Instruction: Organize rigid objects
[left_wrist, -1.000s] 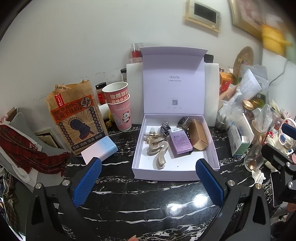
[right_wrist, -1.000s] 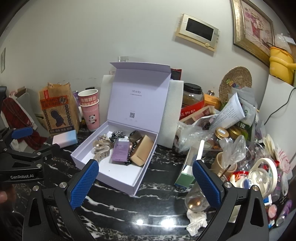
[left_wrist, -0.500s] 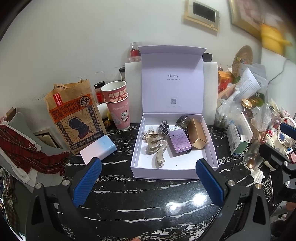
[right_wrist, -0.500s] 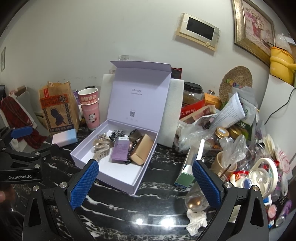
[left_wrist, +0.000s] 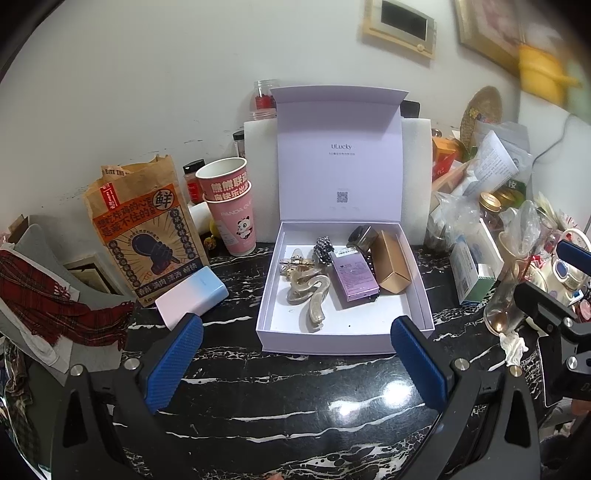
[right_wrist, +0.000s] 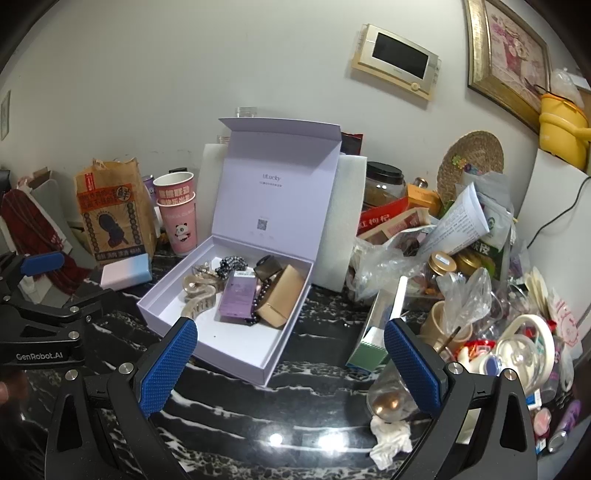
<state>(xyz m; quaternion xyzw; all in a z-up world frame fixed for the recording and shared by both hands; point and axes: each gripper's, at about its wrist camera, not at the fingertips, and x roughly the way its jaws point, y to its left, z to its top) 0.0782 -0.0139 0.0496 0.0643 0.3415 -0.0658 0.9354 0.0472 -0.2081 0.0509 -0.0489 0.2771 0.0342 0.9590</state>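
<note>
Both claws, left (left_wrist: 295, 363) and right (right_wrist: 290, 363), hung wide and empty over the near bench (left_wrist: 295, 406), likely poised to choose, while beyond them the box (left_wrist: 345, 341) lay open holding clips (left_wrist: 308, 293), a purple carton (left_wrist: 354, 278) and a gold carton (left_wrist: 393, 264), its lid (left_wrist: 338, 158) propped for access.

Glossy marble top (left_wrist: 295, 398), matt cardboard box (left_wrist: 421, 295)

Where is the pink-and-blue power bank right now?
The power bank lies on the black marble counter, left of the open lilac box, before the brown paper bag.
</note>
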